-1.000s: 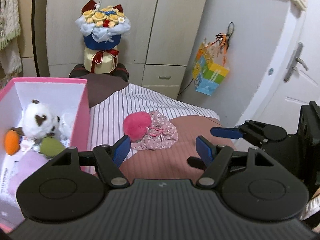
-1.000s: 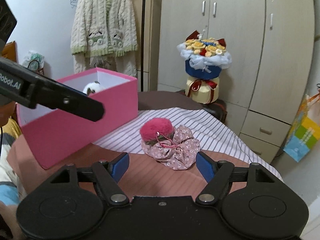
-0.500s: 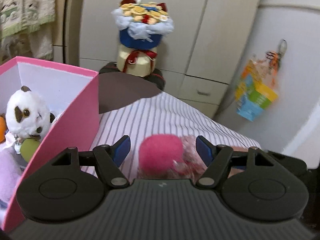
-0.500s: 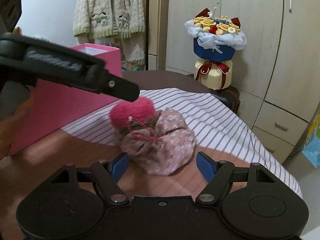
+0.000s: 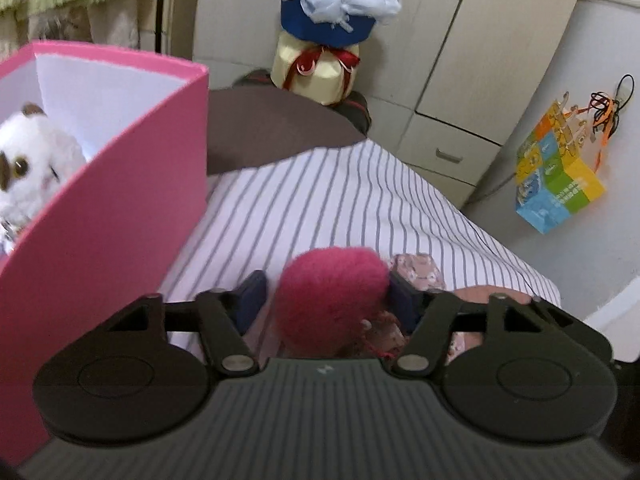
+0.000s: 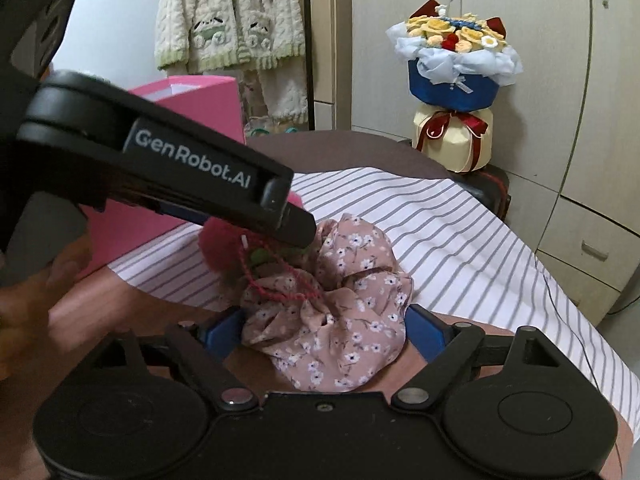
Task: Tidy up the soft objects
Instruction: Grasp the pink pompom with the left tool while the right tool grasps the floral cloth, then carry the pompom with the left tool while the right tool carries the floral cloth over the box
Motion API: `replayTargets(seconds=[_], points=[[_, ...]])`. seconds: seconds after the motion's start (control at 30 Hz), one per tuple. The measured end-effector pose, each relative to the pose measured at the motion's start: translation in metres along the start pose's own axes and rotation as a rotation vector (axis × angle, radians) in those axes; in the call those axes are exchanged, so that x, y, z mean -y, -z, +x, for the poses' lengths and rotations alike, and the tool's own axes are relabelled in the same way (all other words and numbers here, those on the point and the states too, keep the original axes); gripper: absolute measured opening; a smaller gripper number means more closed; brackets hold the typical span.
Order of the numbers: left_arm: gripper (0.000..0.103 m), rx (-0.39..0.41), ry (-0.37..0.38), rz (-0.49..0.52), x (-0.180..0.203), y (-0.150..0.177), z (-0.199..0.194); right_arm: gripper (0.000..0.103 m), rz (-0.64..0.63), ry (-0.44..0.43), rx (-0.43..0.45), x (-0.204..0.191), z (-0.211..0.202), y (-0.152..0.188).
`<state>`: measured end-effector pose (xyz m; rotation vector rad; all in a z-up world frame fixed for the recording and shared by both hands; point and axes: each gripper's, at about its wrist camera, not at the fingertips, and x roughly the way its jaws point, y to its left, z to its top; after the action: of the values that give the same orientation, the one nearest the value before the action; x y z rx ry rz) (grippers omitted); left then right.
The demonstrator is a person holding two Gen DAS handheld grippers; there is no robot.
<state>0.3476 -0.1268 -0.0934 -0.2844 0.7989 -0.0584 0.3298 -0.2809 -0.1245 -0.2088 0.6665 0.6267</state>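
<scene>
A fluffy pink pompom [image 5: 332,300] lies on the striped cloth, touching a pink floral scrunchie [image 6: 340,320]. My left gripper [image 5: 326,300] is open, its blue fingers on either side of the pompom; its right pad seems to touch it. My right gripper [image 6: 324,330] is open with its fingers on either side of the scrunchie. The left gripper's black finger [image 6: 208,184] crosses the right wrist view and hides most of the pompom [image 6: 220,248]. A pink box [image 5: 104,208] with a white plush dog [image 5: 28,168] in it stands at the left.
A flower bouquet [image 5: 332,20] stands at the table's far end in front of wardrobe doors. A colourful paper bag [image 5: 556,176] hangs on the right wall. A knitted cardigan [image 6: 228,20] hangs behind the box. The striped cloth [image 5: 340,200] covers part of the table.
Both grippers have moved forward and down onto the two soft objects. The left now straddles the pompom, the right straddles the scrunchie. Both remain open.
</scene>
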Motion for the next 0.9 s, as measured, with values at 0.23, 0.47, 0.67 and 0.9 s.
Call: replayTargets(seconds=[0.23, 0.47, 0.67, 0.9], points=[[0.049, 0.014, 0.032, -0.059, -0.01, 0.005, -0.01, 0.099, -0.013, 0.044, -0.021, -0.004, 0.013, -0.01], [0.049, 0.089, 0.062, -0.059, -0.014, 0.005, -0.04, 0.07, -0.043, 0.066, 0.015, -0.024, 0.001, -0.004], [0.049, 0.101, 0.099, -0.026, -0.014, 0.014, -0.066, 0.028, -0.007, 0.112, 0.014, -0.041, -0.011, 0.002], [0.048, 0.056, 0.136, 0.054, -0.018, 0.029, -0.093, 0.022, 0.096, 0.146, 0.006, -0.059, -0.037, 0.011]])
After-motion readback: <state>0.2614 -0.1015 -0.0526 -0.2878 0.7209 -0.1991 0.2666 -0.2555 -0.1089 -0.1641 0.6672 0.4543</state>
